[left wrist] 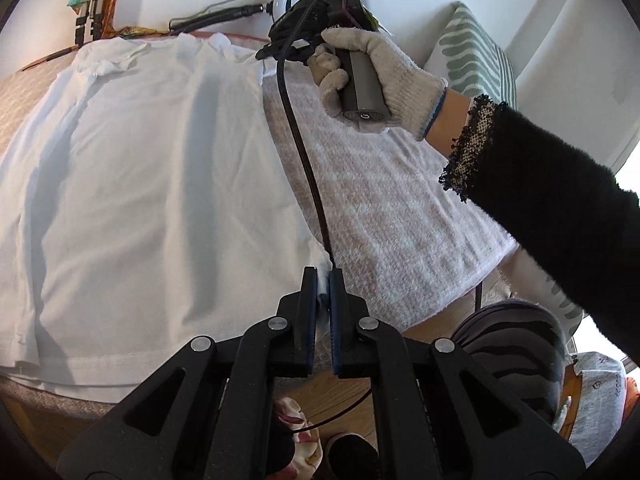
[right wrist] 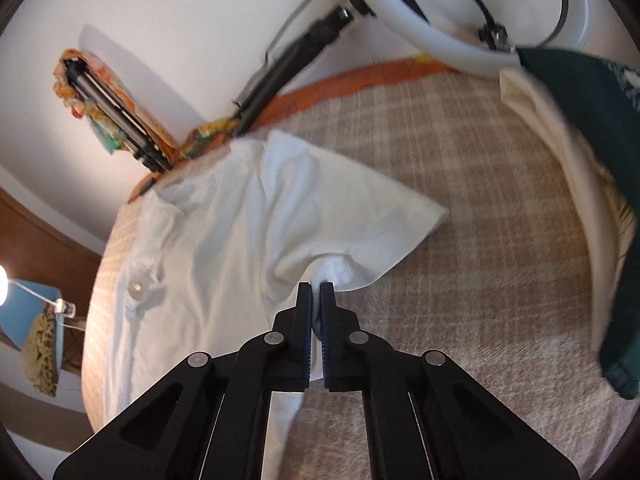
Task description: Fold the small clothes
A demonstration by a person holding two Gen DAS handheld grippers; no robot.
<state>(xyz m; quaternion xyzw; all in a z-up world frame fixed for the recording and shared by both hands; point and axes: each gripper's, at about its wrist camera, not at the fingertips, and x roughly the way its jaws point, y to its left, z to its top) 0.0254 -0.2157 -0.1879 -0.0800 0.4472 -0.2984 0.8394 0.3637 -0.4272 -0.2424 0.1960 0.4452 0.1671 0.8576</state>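
Observation:
A small white collared shirt lies spread on a beige checked towel. My left gripper is shut on the shirt's bottom right corner at the hem. In the left wrist view the right gripper sits at the shirt's far right edge, held by a gloved hand. In the right wrist view my right gripper is shut on the shirt at the armpit, just under the short sleeve. The collar and a button lie to the left.
A ring light on a stand leans at the back wall. Dark green and cream clothes lie at the towel's right side. A striped cushion stands behind. A cable hangs across the towel.

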